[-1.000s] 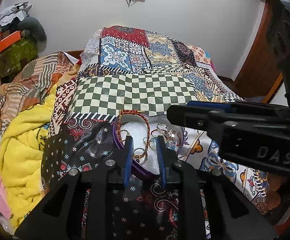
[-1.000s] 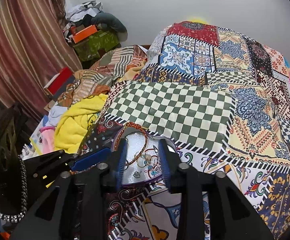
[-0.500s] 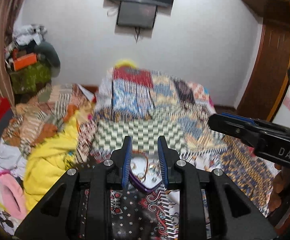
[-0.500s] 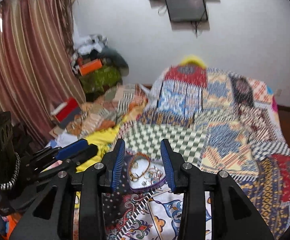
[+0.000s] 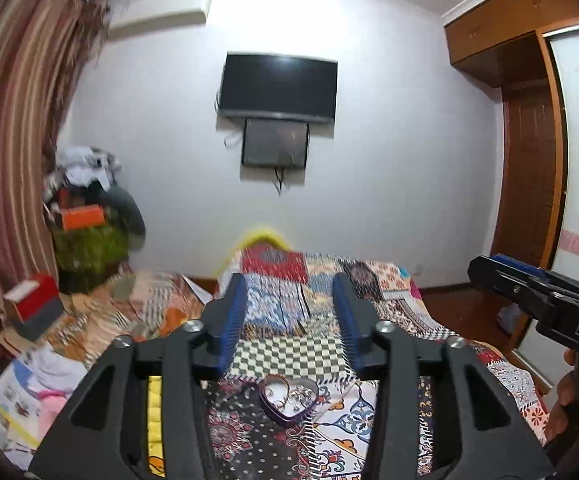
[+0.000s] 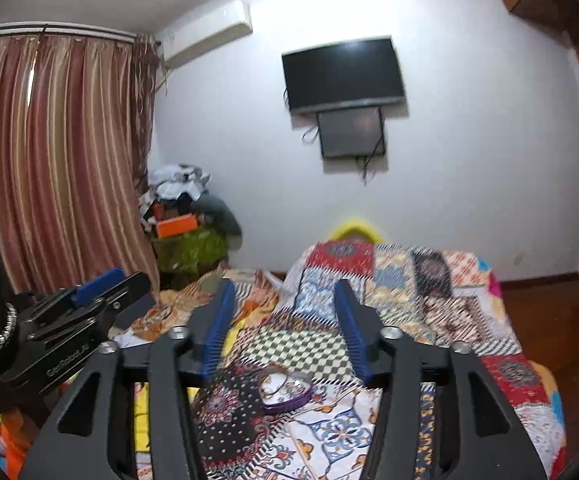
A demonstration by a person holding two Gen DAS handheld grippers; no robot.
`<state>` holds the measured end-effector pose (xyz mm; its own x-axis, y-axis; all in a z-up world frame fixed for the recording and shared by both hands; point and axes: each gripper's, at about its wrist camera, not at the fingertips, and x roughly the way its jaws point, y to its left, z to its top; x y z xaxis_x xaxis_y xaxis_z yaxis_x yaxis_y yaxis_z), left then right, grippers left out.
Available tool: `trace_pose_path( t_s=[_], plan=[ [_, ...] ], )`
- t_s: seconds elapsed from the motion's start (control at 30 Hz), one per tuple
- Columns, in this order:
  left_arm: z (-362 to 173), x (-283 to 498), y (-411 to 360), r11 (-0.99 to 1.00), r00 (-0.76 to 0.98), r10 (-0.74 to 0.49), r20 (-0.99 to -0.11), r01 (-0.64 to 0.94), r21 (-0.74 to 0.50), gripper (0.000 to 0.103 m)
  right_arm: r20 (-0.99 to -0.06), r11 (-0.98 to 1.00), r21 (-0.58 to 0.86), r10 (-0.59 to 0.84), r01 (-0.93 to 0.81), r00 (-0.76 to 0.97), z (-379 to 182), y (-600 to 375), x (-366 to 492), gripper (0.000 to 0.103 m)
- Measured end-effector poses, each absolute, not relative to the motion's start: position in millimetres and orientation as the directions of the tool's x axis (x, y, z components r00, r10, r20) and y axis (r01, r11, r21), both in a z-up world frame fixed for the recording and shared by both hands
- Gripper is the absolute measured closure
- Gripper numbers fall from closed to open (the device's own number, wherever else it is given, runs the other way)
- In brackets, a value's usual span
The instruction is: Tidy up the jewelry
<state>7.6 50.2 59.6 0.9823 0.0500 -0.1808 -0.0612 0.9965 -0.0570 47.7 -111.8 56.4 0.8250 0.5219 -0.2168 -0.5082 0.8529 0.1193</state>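
A purple heart-shaped jewelry box (image 5: 288, 401) lies open on the patchwork bedspread (image 5: 321, 356), with a beaded necklace and several small metal pieces inside. It also shows in the right wrist view (image 6: 285, 389). My left gripper (image 5: 291, 312) is open and empty, raised well above and behind the box. My right gripper (image 6: 285, 312) is open and empty too, held high over the bed. Each gripper shows at the edge of the other's view: the right one (image 5: 529, 292) and the left one (image 6: 89, 300).
A wall TV (image 5: 277, 86) hangs over the bed's far end. A yellow blanket (image 5: 153, 400) and loose clothes lie left of the bedspread. Striped curtains (image 6: 49, 160), a pile of boxes and bags (image 6: 185, 232) and a wooden wardrobe (image 5: 529, 160) surround the bed.
Both grippers pulled up and back from the heart box, which now looks small and far below. Both sets of fingers opened wider. The box stays where it was.
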Motion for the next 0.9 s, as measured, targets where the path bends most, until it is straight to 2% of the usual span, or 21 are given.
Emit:
trace_pose_path(
  t_s=[0.07,0.2,0.27,0.43,0.9],
  plan=[
    [63.7,-5.8,44.1,0.996,0.986,0.075,-0.148,-0.081,-0.038,0.039,-0.19,0.867,0.097,0.499,-0.489,0.846,58.0,-112.4,37.4,0.035],
    [66.4,-23.3,39.3,0.994,0.989,0.1,-0.108,-0.104,-0.034,0.014,-0.165,0.879,0.086,0.477,-0.469,0.863,58.0,-114.6,31.8,0.02],
    [66.5,-28.7,38.0,0.992,0.989,0.117,-0.095,-0.12,-0.027,0.01,-0.153,0.885,0.082,0.465,-0.458,0.872,57.3,-113.8,29.9,0.014],
    [64.4,-35.2,35.1,0.991,0.986,0.134,-0.095,-0.136,-0.018,0.005,-0.147,0.899,0.079,0.438,-0.431,0.887,55.2,-116.3,25.0,0.001],
    [54.3,-31.2,33.9,0.989,0.983,0.137,-0.123,-0.142,-0.03,0.001,-0.161,0.901,0.084,0.434,-0.426,0.886,50.1,-123.5,19.0,0.001]
  ],
)
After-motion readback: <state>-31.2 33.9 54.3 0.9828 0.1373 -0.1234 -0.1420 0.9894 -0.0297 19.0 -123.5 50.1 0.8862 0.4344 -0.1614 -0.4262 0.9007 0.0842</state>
